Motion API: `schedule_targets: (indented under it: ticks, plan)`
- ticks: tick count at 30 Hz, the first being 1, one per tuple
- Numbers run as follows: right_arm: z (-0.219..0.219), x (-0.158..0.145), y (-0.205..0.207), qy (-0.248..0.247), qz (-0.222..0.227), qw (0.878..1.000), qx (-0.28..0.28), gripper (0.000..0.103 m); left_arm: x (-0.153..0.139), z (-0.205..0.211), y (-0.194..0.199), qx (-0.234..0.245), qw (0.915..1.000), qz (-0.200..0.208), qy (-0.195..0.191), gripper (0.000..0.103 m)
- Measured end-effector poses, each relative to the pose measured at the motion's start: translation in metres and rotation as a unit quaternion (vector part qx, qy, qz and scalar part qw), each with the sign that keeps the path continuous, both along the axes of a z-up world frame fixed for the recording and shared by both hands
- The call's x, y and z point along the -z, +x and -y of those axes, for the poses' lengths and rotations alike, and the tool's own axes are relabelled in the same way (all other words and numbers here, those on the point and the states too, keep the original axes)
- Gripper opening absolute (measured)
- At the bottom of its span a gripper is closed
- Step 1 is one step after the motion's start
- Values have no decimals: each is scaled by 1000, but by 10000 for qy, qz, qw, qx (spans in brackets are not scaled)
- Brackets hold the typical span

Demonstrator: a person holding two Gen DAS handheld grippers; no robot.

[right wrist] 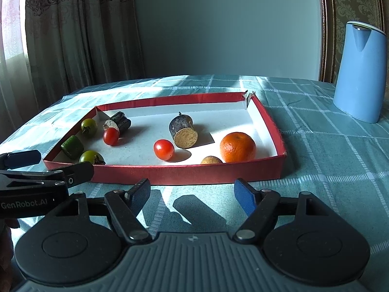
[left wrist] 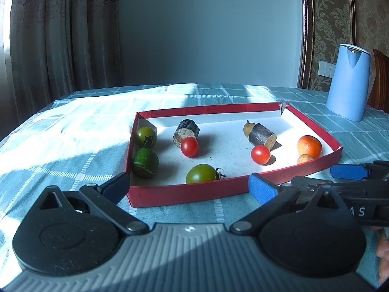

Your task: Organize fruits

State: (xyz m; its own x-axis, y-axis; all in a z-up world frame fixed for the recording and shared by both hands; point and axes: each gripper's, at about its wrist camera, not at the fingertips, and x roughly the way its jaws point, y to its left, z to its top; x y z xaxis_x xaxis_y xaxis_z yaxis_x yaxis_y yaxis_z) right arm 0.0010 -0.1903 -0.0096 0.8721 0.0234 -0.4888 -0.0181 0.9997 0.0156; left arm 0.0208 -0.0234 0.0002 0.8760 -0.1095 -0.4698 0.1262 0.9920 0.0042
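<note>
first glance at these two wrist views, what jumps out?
The shallow red tray in the middle of the checked tablecloth, with fruit scattered inside: an orange near its right wall, two red cherry tomatoes mid-tray, green pieces at the left. A tall blue jug stands apart at far right. Both grippers, left and right, are open and empty in front of the tray's near wall.

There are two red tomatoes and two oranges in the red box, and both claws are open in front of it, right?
Almost. The red box holds two red tomatoes but only one orange, as the right wrist view shows. Both the left claw and the right claw are open in front of it.
</note>
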Motion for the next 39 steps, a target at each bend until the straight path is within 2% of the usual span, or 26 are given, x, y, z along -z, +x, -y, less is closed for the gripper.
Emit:
schedule_targets:
  ticks: [11, 27, 34, 39]
  plan:
    - [0, 0, 0, -3, 4, 10000, 11, 76, -2, -1, -4, -77, 9998, 171, -20, 103]
    - [0, 0, 1, -16, -15, 10000, -4, 77, -1, -2, -1, -92, 10000, 22, -33, 103]
    - [0, -1, 0, -24, 9, 10000, 6, 77, -1, -6, -9, -111, 9999, 100, -56, 103]
    - [-2, 1, -4, -131, -32, 9999, -21, 77, 1, -3, -21, -45, 9998, 158, 114, 103]
